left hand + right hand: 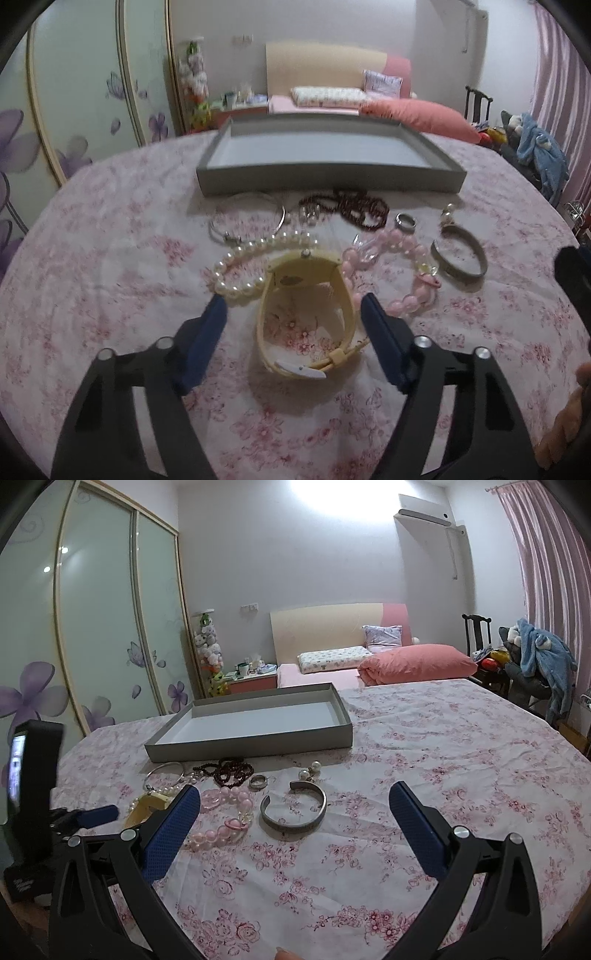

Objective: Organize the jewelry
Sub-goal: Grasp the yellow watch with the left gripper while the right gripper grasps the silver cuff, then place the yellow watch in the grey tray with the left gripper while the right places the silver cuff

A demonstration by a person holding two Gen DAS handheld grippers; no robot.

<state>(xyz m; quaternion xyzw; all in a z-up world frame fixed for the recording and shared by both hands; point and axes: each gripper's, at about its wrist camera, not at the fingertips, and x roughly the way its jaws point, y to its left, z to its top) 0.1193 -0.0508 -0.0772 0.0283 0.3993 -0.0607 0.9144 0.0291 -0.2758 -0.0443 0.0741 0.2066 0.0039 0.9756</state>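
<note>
On the floral cloth (110, 295), the left gripper (293, 306) is spread wide with its blue pads either side of the cream watch (306, 314), not pinching it. Beyond lie pearls (243, 266), pink beads (402, 280), a cuff (293, 808) and the grey tray (325, 155). Over bare cloth the right gripper (295, 805) hangs spread, holding nothing.

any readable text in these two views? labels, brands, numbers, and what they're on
No text can be read in either view.
Watch: a dark mark on its case, too blurred to read.
Black box at the left edge of the right wrist view: faint light script, too small to read.
Phone screen above it: lit, content illegible.
Gray tray and metal cuff: no lettering visible.
</note>
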